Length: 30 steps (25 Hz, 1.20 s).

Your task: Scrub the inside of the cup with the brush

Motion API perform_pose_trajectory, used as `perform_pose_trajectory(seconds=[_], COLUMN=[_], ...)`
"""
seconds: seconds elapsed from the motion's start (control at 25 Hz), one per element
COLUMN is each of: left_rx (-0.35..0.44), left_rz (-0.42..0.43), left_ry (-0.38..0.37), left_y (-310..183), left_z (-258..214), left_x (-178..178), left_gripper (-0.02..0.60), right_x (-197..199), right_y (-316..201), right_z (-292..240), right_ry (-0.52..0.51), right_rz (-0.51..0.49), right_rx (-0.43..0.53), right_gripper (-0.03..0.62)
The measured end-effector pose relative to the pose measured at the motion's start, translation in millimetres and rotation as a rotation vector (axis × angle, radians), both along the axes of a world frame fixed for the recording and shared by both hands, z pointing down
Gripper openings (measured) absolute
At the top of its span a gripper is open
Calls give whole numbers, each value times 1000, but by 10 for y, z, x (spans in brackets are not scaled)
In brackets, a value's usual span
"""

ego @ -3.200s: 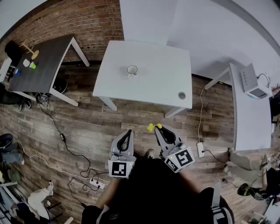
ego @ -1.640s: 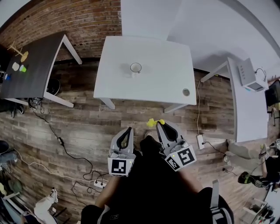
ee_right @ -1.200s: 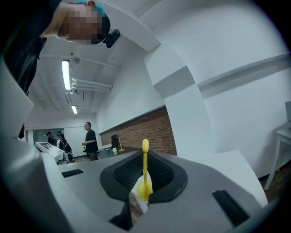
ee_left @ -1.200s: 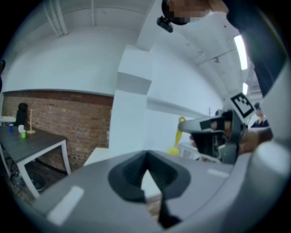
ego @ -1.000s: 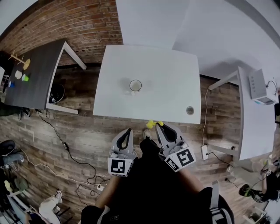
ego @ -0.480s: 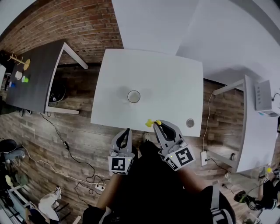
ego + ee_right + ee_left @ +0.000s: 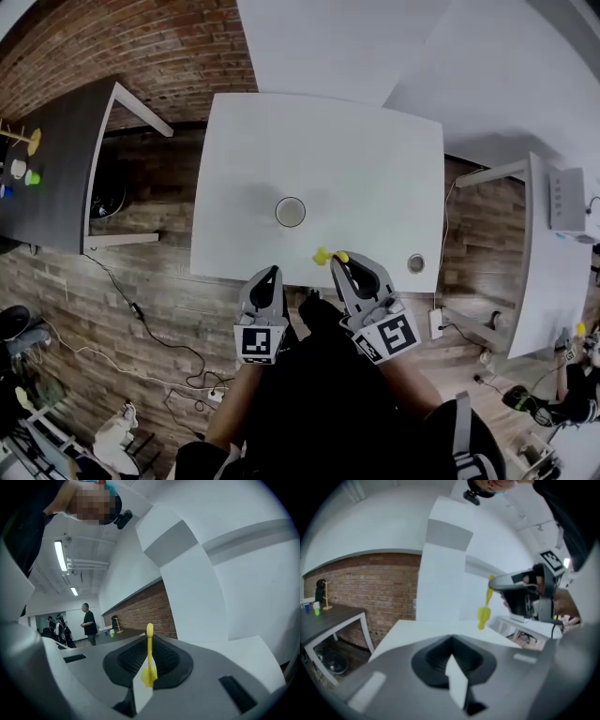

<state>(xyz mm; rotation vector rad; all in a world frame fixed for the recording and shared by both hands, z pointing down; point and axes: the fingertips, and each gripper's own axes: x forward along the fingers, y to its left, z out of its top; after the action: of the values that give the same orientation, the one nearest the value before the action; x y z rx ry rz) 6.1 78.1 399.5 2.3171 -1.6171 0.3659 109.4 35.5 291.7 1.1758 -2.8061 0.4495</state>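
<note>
- Print in view: black-and-white square markers on the left cube [image 7: 256, 342] and the right cube [image 7: 387, 336], both facing up toward the head camera.
- The right gripper [image 7: 339, 260] pinches the yellow brush [image 7: 323, 255] in its jaws. The brush juts out to the left of the tips, above the near edge of the white table [image 7: 375, 141].
- In the right gripper view, the jaws are clamped on the brush [image 7: 149, 667]. A thin yellow stem rises from a thicker yellow part at the pinch.
- The left gripper [image 7: 265, 274] sits just short of the table's near edge. In its own view the jaws [image 7: 457, 681] are pressed together with nothing between them.
- The left gripper view also shows the brush [image 7: 483, 613] slanting down from the right gripper [image 7: 491, 579], thicker end lowest.
- The cup [image 7: 291, 212] stands upright on the white table with its open mouth toward the head camera. It is ahead of the gap between the two grippers.
- The cup is apart from the brush and from both pairs of jaws; neither gripper touches it.
- A small round disc [image 7: 415, 264] lies on the table near its near right corner, just beyond the right gripper.
- A dark table [image 7: 56, 178] stands to the left by a brick wall [image 7: 141, 47]. People [image 7: 88, 623] stand in the background of the right gripper view.
</note>
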Motion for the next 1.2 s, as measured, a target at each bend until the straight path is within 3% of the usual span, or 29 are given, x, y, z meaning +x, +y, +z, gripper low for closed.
perform_pose_trajectory(seconds=[0.28,0.64,1.2], left_rx=[-31,-127,-120], left_rz=[99,184,235], left_ry=[1,-43,-64], left_y=[-276,-477,-553], left_z=[432,1172,1407], left_x=[-9,36,196], left_gripper=[6,98,67], right_x=[-149,-263,-400], right_y=[-238,-456,-545], right_z=[358,671,1119], right_ry=[10,1,32], right_rz=[66,126,124], right_rx=[-37,-71,-87], right_gripper=[29,29,29])
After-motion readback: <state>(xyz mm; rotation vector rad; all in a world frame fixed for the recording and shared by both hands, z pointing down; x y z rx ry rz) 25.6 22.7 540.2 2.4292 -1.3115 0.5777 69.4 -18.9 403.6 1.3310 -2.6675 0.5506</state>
